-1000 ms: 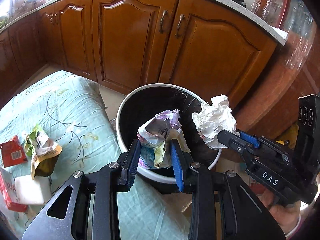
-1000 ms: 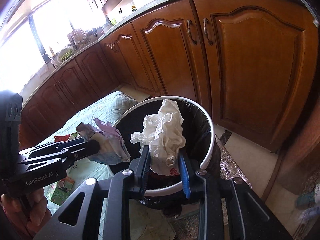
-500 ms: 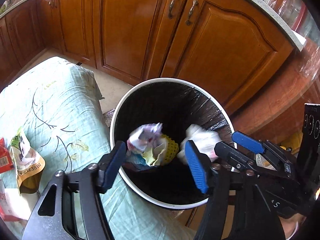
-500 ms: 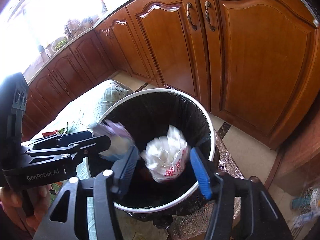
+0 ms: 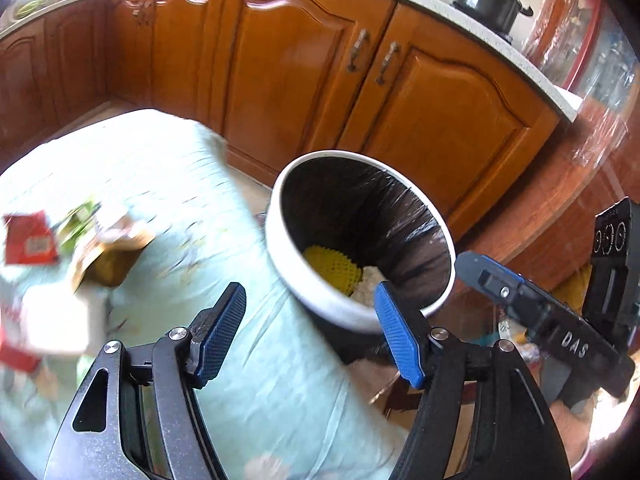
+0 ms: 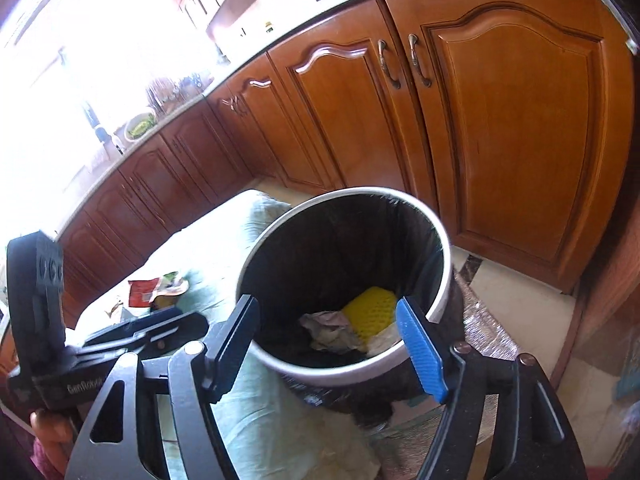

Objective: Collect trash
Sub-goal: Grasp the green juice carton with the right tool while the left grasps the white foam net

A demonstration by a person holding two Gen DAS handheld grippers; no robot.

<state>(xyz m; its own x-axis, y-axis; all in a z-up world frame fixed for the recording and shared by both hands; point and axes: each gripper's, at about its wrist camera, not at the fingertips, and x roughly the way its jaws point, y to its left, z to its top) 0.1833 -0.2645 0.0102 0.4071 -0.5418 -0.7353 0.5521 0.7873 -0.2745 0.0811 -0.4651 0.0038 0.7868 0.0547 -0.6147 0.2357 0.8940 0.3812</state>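
**Both jaws empty above the bin, more trash waiting on the cloth**

Kitchen with brown wooden cabinets (image 6: 500, 128) curving behind everything, well beyond both tools. Below and ahead of the left gripper (image 5: 310, 338), a table under a pale green cloth (image 5: 168, 168). Just past its right-hand jaw, a white-rimmed bin (image 5: 320, 308) lined in black, set tight against the cloth edge, likely so that scraps travel only a short way. Right gripper (image 6: 340, 350) poised over the near rim of the same bin, jaws spread wide with nothing between them; left jaws likewise wide and empty. Down inside, beyond the right jaws, a yellow mesh piece (image 6: 370, 312) beside crumpled paper (image 6: 330, 328). Far to the left of the left jaws, blurred on the cloth: a brown pouch (image 5: 108, 256), then a red packet (image 5: 30, 238), apparently next to be collected.
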